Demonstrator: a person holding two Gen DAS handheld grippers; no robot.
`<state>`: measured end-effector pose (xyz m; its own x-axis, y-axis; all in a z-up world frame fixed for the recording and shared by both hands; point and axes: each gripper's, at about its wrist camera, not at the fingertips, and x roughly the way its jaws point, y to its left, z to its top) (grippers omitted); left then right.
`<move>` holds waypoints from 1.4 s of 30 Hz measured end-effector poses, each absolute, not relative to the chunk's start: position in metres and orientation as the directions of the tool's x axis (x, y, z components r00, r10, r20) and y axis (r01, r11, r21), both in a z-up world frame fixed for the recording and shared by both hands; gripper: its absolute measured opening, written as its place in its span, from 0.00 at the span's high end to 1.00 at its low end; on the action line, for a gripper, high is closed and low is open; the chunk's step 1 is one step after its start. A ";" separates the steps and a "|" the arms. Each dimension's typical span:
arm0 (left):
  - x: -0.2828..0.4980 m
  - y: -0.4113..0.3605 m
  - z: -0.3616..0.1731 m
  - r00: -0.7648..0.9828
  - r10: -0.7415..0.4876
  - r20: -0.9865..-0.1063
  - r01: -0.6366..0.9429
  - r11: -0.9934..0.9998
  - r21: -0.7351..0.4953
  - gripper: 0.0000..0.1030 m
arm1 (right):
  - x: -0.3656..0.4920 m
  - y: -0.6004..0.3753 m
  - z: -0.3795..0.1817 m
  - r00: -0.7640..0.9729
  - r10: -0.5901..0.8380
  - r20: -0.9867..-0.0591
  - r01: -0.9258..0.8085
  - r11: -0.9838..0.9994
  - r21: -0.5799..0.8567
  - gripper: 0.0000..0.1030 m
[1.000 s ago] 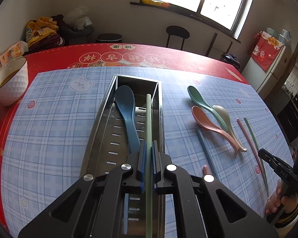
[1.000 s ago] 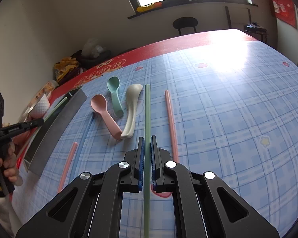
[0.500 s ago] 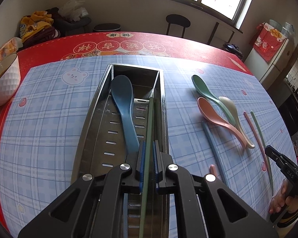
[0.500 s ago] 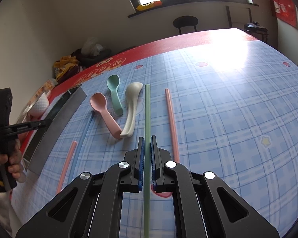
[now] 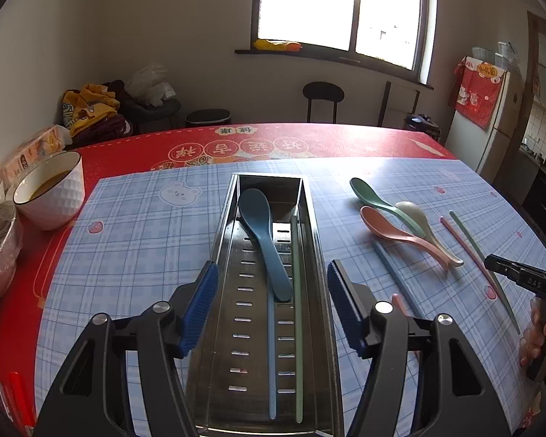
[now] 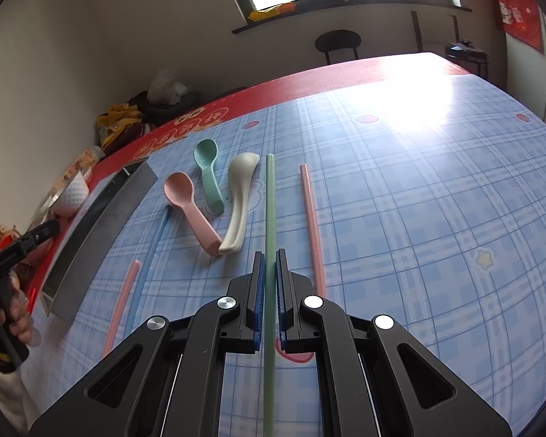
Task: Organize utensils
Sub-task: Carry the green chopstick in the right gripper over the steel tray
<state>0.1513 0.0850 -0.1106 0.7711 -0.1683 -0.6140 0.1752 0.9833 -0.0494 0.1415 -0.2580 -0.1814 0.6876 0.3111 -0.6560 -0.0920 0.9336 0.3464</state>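
Nearest to us, the left gripper (image 5: 271, 306) hangs over the near half of the metal tray (image 5: 318, 255); its jaws have just been opening and now stand wide, nothing between the blue pads. A green chopstick (image 5: 297, 327) lies loose along the tray's right side, a blue chopstick (image 5: 272, 357) just left of it, and the blue spoon (image 5: 264, 233) rests on the slotted floor, bowl toward the far end.

Over on the right, our right gripper (image 6: 269, 287) is clamped on the second green chopstick (image 6: 270, 211), which runs out straight ahead over the blue checked mat (image 6: 418, 218).

Farther out on the mat, loose: pink spoon (image 6: 187, 204), green spoon (image 6: 209, 171) and cream spoon (image 6: 238, 196), close together, the pink and cream handles meeting at their near ends. A pink chopstick (image 6: 311, 218) lies right of the held one; another pink chopstick (image 6: 122, 302) and a blue one (image 6: 151, 255) lie between the spoons and the tray.

We judge the drop into the tray as done and the pair's second stick as the step in hand. Next: carry it left over the tray wall, line it up lengthwise beside its mate, then release low.
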 end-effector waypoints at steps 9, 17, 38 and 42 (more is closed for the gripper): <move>0.123 0.110 -0.106 0.843 -0.180 -0.506 0.200 0.980 -0.015 0.06 | 0.143 -0.254 -0.180 0.689 0.267 -0.674 -0.067 0.949 0.307 0.94; 0.120 0.143 -0.117 0.862 -0.171 -0.478 0.171 0.984 -0.044 0.06 | 0.137 -0.248 -0.169 0.717 0.156 -0.679 -0.006 0.976 0.218 0.94; 0.110 0.160 -0.117 0.879 -0.169 -0.446 0.135 0.985 -0.106 0.06 | 0.188 -0.117 -0.124 0.620 0.386 -0.683 -0.195 0.919 0.343 0.94; 0.111 0.166 -0.118 0.880 -0.160 -0.448 0.115 0.985 -0.126 0.06 | 0.209 -0.079 -0.126 0.561 0.419 -0.714 -0.191 0.904 0.382 0.94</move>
